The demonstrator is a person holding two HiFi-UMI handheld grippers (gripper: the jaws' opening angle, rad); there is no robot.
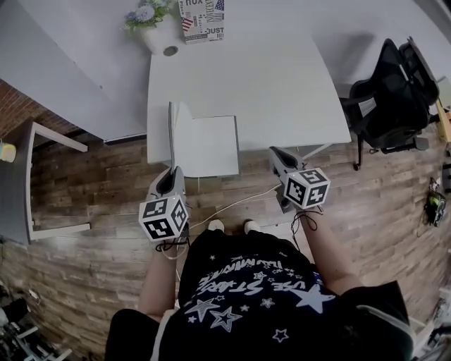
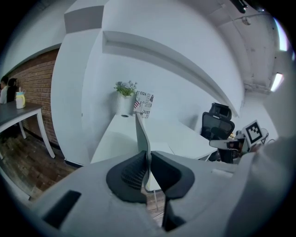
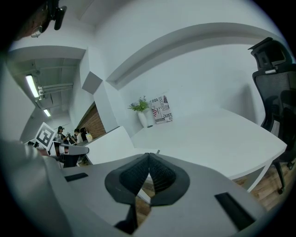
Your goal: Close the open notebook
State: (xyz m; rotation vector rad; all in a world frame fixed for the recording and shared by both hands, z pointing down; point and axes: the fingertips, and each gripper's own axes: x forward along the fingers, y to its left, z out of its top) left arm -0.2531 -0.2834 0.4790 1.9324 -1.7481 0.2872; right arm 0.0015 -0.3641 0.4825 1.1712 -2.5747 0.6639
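The notebook point(image 1: 208, 144) lies on the white table point(image 1: 268, 77) near its front edge, its right half flat. Its left cover point(image 1: 171, 134) stands upright on edge. My left gripper point(image 1: 171, 176) is shut on that cover's near edge; in the left gripper view the cover point(image 2: 142, 134) rises straight up between the pads. My right gripper point(image 1: 277, 156) hovers at the table's front edge, right of the notebook, shut with nothing between its pads point(image 3: 159, 173). In the right gripper view the notebook's raised cover point(image 3: 111, 146) shows to the left.
A white vase with flowers point(image 1: 151, 25) and a printed card point(image 1: 201, 20) stand at the table's far edge. A black office chair point(image 1: 394, 95) stands to the right, a grey side table point(image 1: 21, 176) to the left. A cable point(image 1: 232, 204) runs across the wooden floor.
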